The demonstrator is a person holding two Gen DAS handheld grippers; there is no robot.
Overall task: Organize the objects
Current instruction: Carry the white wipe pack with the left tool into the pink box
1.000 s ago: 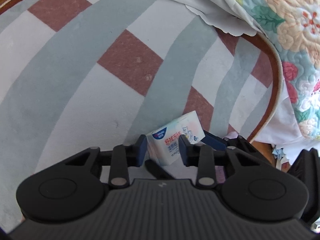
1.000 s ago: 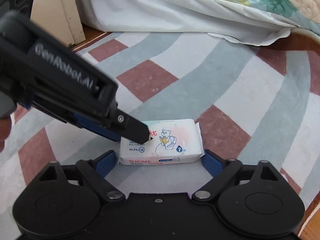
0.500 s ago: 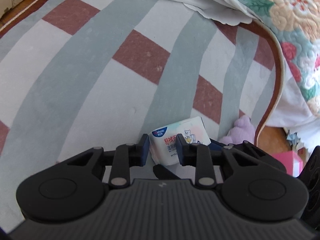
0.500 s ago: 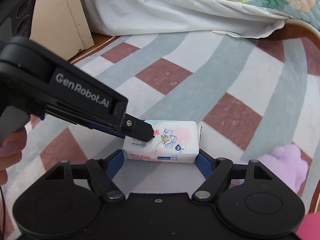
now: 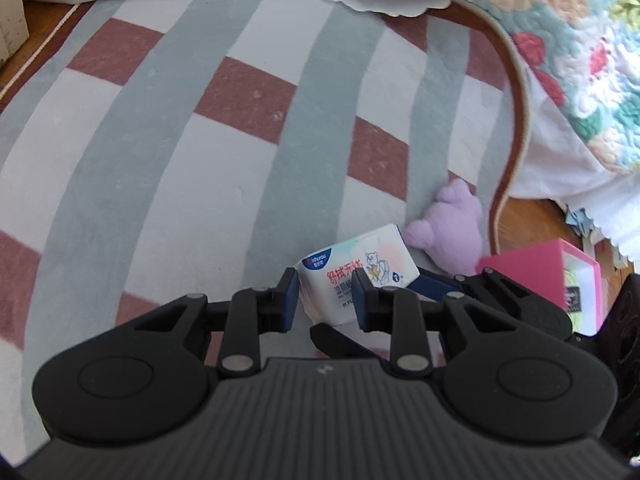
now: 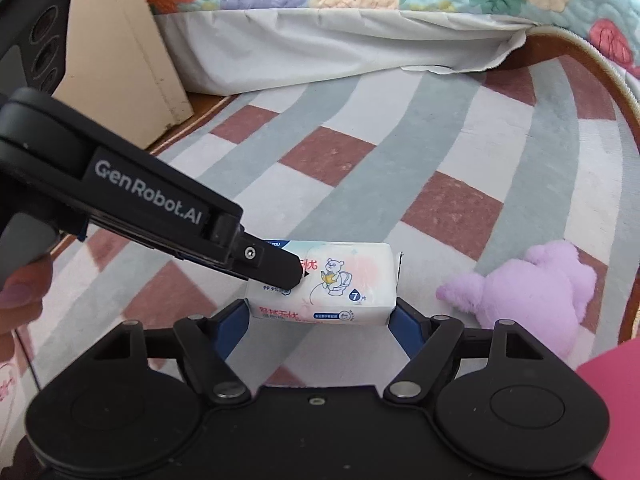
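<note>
While both grippers share the white soft-plastic wipes pack with bear print above the striped rug, step reads as handover; left gripper jaws pinching one end, right gripper jaws spread against its ends; next: one releases.

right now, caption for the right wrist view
Both grippers hold one wet-wipe pack above a striped rug, purple plush toy nearby.
</note>
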